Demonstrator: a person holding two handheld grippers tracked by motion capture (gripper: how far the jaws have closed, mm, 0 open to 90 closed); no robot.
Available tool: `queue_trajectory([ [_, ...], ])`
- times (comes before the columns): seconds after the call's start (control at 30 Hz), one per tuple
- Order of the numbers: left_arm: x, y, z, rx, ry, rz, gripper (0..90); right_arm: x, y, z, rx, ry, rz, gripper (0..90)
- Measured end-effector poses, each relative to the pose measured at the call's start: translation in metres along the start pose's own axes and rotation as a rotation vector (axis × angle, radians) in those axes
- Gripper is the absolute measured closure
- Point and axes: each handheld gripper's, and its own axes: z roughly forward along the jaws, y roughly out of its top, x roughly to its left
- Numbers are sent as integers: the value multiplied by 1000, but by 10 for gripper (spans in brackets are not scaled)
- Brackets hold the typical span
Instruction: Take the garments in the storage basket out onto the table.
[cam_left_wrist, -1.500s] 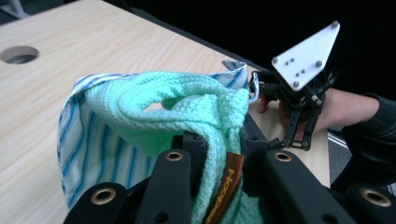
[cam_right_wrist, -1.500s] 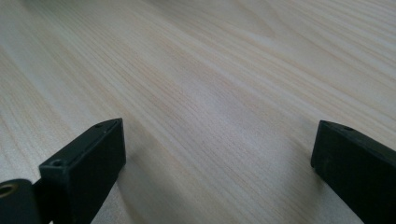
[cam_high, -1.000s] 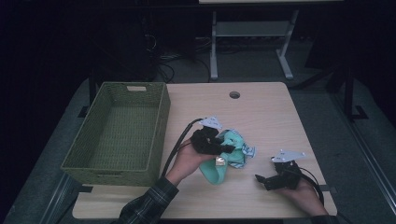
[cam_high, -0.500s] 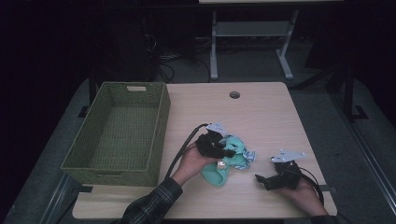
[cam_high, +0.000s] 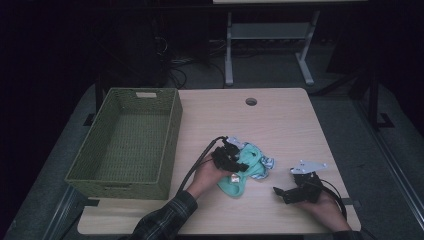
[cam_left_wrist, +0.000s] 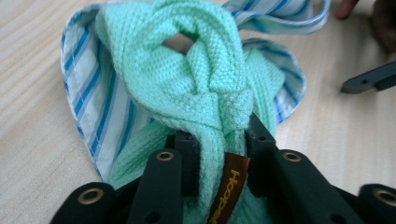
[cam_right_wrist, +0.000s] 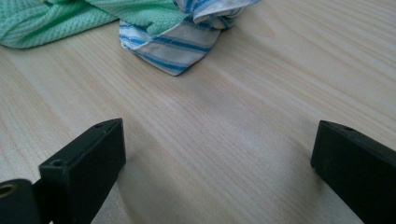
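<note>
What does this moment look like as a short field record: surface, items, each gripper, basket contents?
surface: wooden table
items: mint knit garment with blue-striped lining, bunched on the table; green basket at the left
left gripper: jaws have just been opening; a fold of the garment and its brown label lie between them, pads still against the knit
right gripper: open, nothing between the jaws, resting low on the table beside the garment
basket contents: nothing visible inside

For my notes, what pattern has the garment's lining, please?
Blue and white stripes on the lining; left gripper view.
</note>
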Motion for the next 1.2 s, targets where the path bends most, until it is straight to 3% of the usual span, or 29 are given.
queue_trajectory([
  [0.1, 0, 0, 1, -2, 0, 1, 662, 0, 0, 0, 0, 0, 0, 26],
  [0.13, -1, 1, 0, -6, 2, -3, 588, 0, 0, 0, 0, 0, 0, 26],
  [0.27, -1, 2, -7, -11, -2, -9, 498, 0, 0, 0, -1, 0, 0, 26],
  [0.67, -8, 13, -49, -118, -12, 17, 372, 0, 0, 0, -2, 0, 0, 26],
  [0.87, -9, 12, -72, -160, 5, 7, 391, 0, 0, 0, -1, 0, 0, 26],
  [1.03, -12, 4, -87, -156, 29, 6, 569, 0, 0, 0, 0, 0, -1, 26],
  [1.2, -18, -6, -98, -153, 63, 9, 663, 0, 0, 0, 0, 0, -1, 26],
])
